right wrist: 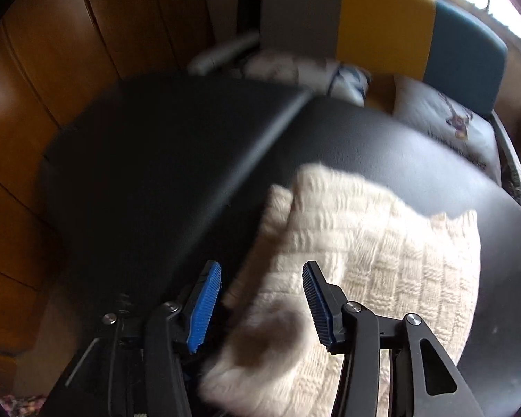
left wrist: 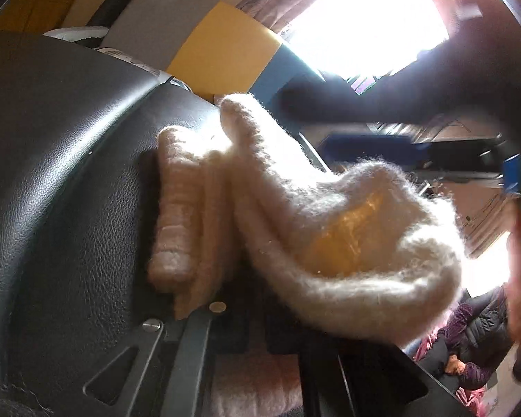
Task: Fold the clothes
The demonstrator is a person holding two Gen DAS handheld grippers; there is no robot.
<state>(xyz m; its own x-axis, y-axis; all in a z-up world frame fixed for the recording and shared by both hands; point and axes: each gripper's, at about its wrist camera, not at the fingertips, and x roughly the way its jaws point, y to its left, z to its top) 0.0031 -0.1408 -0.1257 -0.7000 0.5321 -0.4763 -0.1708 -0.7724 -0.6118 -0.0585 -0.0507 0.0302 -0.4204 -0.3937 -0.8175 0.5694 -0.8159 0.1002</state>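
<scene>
Over on the left tongs (left wrist: 246,316), the cream fuzzy knit sweater (left wrist: 295,208) fills the view, bunched right in the mouth of the tongs and draped over the right-hand finger. The fingertips are buried under the wool, so whether these tongs are clenched on the sweater or loose, I cannot tell. Left of the tongs runs the black leather-look desk (left wrist: 59,173), its grain catching the light, with a rolled fold of the knit lying against it. Ahead and to the right, a bright window (left wrist: 364,17) blows out the top of the frame, and a blurred dark arm with a blue pad crosses in front of it.

Now the right tongs (right wrist: 262,297): wide apart, released, nothing between the blue ribbed pads (right wrist: 205,307). They hover above the near edge of the sweater (right wrist: 364,243), which lies in a folded heap on the desk (right wrist: 173,156), ahead and to the right of the tongs, its basket-weave pattern plain to see. A fuzzy lump of the knit sits directly below the gap between the fingers. Left of the tongs stand wooden panels (right wrist: 52,69); beyond the desk, a grey, yellow and blue headboard (right wrist: 382,17) and a white pillow (right wrist: 444,121), motion-blurred.
</scene>
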